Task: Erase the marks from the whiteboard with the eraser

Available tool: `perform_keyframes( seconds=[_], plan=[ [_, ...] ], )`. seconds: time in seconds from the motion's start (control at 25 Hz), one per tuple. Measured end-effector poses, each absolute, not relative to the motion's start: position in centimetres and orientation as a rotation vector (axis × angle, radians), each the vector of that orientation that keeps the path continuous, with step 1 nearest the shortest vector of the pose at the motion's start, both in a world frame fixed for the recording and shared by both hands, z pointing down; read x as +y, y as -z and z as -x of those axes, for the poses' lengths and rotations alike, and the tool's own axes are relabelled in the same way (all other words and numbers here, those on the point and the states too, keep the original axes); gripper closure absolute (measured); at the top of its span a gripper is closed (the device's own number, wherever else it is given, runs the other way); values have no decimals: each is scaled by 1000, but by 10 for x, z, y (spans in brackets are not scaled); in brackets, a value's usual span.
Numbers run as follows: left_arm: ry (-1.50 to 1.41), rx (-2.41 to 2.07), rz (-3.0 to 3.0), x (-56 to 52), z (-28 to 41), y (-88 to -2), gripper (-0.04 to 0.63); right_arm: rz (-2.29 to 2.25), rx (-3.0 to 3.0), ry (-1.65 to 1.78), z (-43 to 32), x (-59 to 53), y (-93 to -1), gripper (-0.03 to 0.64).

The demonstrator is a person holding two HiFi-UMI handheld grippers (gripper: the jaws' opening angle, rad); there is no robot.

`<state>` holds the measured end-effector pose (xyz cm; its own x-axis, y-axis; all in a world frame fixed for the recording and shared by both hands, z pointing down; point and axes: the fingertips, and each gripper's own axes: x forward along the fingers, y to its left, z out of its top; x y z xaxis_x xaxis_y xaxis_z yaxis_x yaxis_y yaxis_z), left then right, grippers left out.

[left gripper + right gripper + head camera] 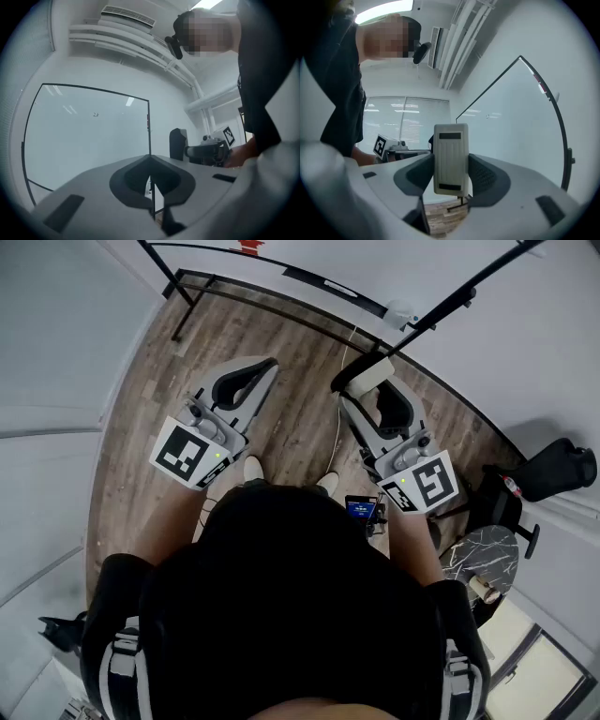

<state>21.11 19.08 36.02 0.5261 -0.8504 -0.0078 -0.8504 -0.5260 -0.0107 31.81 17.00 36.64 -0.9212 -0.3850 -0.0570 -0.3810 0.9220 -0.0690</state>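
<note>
The whiteboard point(89, 140) stands ahead in a thin black frame, with a small dark mark point(96, 114) near its upper middle. From the right gripper view the same whiteboard point(520, 131) fills the right side, and the mark point(487, 116) is faint. My right gripper point(451, 161) is shut on a white ribbed eraser point(451, 158) held upright, away from the board. In the head view the right gripper point(361, 379) carries the eraser point(373, 376) over the floor. My left gripper point(269, 365) is shut and empty; its jaws meet in a thin line in the left gripper point(150, 164) view.
The whiteboard stand's black legs point(183, 296) cross the wood floor ahead. A black office chair point(553, 470) and a round marbled stool point(480, 559) sit at the right. A white cable point(339, 427) runs along the floor between the grippers. White walls close in on the left.
</note>
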Motion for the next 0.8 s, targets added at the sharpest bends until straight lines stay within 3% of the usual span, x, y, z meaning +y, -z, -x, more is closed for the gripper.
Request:
perform_keyframes(
  seconds=[0.8],
  plan=[
    [-81, 1401, 2908, 245, -115, -377, 589, 703, 3004, 71, -209, 222, -365, 390]
  ],
)
